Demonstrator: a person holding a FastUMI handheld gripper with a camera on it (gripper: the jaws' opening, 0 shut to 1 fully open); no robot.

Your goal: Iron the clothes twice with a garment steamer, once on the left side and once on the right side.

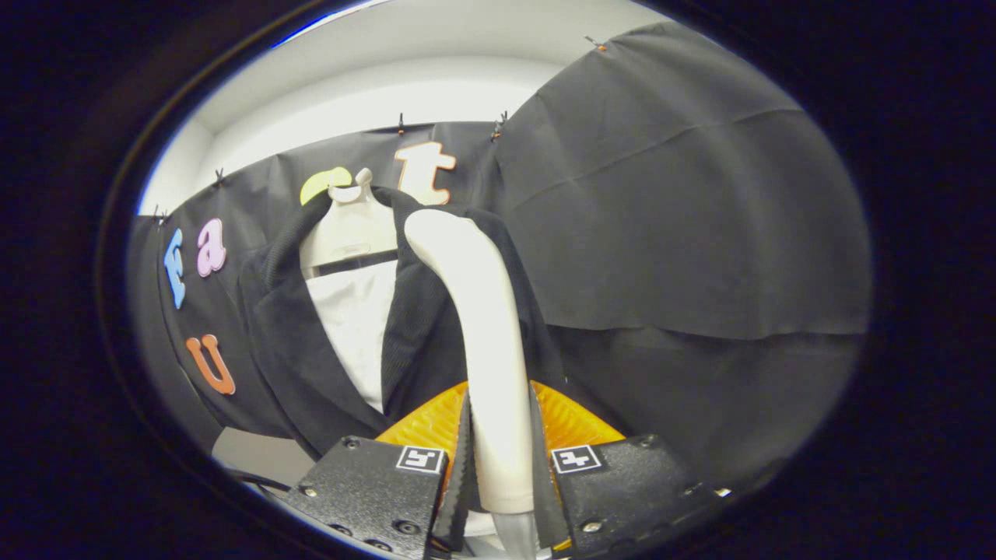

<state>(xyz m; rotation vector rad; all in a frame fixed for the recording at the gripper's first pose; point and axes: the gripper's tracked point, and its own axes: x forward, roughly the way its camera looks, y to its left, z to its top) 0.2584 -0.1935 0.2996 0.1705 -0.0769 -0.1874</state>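
The garment steamer (486, 327) rises between the two fingers of the gripper (502, 474), which are clamped on its handle from both sides; its rounded head curves over at the top, up against the right-hand panel of the dark jacket (288, 342). The jacket hangs on a pale hanger (348, 225) in front of the booth's black cloth wall (685, 218), open at the front over a white shirt (354, 327). The steamer's head sits high on one front panel — near the collar — so a pass looks to be at its top end. Which of the two passes this is cannot be told, and at least the stroke down this side seems left to do. By count: one steamer, one jacket, one shirt, one hanger, one gripper with two fingers
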